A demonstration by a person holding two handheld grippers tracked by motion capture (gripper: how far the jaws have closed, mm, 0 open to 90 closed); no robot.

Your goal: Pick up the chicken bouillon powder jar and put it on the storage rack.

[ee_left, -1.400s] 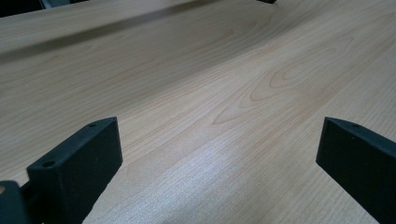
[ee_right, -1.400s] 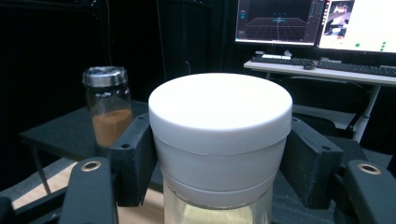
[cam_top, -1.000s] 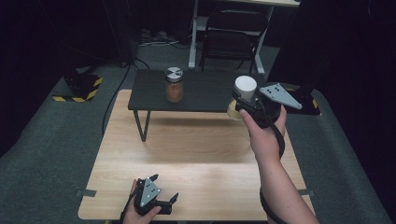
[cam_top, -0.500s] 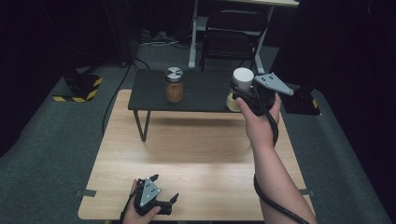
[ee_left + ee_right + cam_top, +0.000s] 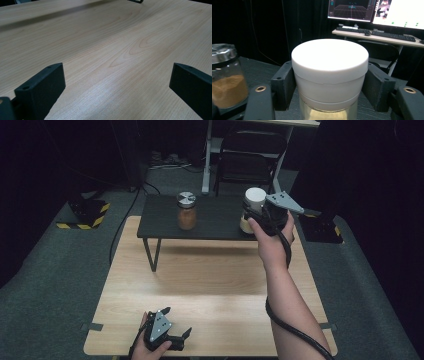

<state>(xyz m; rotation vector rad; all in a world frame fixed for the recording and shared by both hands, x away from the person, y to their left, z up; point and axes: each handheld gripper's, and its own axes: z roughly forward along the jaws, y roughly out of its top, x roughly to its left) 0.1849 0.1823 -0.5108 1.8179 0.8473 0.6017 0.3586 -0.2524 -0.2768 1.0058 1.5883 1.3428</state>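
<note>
Right gripper (image 5: pixel 253 214) is clamped on a white-capped jar (image 5: pixel 254 205) at the right end of the black shelf (image 5: pixel 210 217), which stands on the far edge of the wooden table (image 5: pixel 210 285). In the right gripper view the jaws press both sides of the jar (image 5: pixel 329 75) just below its white cap, pale powder showing in the glass underneath; whether the base rests on the shelf or hangs just above it, cannot tell. A second jar (image 5: pixel 186 211) with a metal lid and brown powder sits on the same shelf, left of the held jar and well apart. Left gripper (image 5: pixel 177 332) rests idle at the table's near edge, jaws wide, nothing between them. Step looks like placing or picking at the shelf. Next move likely calls for keeping the jar upright and clear of the brown jar.
</note>
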